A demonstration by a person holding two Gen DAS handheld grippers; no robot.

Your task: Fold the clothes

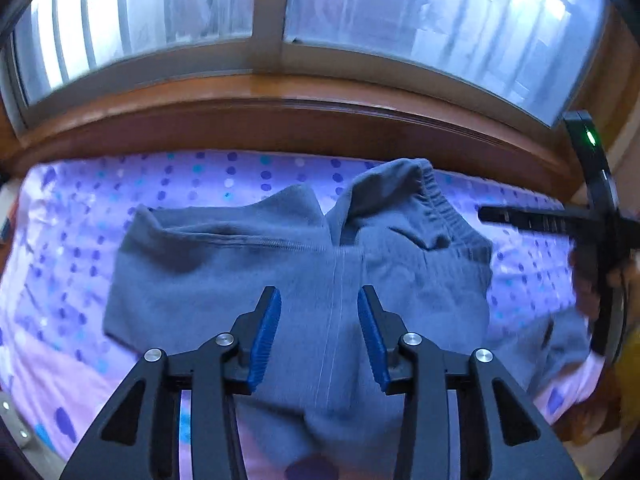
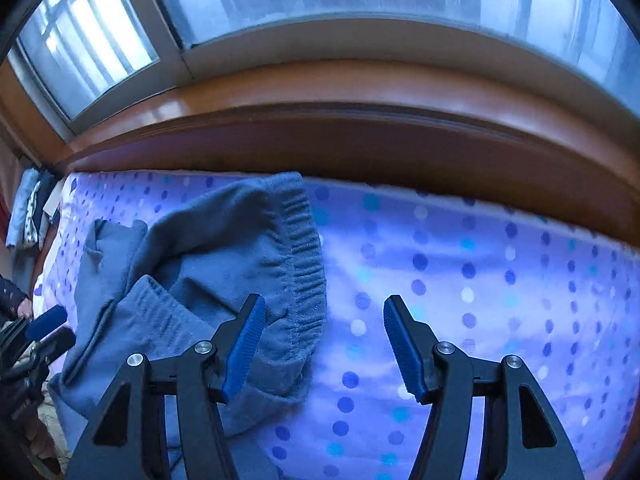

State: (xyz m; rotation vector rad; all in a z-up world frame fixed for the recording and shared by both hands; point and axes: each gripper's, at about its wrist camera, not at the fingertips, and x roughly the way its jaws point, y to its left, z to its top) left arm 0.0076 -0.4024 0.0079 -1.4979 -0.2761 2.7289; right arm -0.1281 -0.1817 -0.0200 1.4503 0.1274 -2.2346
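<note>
Left tongs (image 1: 319, 334), black with ribbed blue pads, are spread wide with nothing between them, hovering over the middle of the crumpled grey-blue fleece sweatpants (image 1: 280, 280). Right tongs (image 2: 324, 346) are gaping too, empty, with the left pad over the pants' elastic waistband (image 2: 306, 248) and the right one over bare sheet. The pants lie bunched on the bed's lilac sheet with blue polka dots (image 2: 500, 280), waistband flopped up toward the orange-brown wooden window ledge (image 1: 280, 120) at the far edge.
</note>
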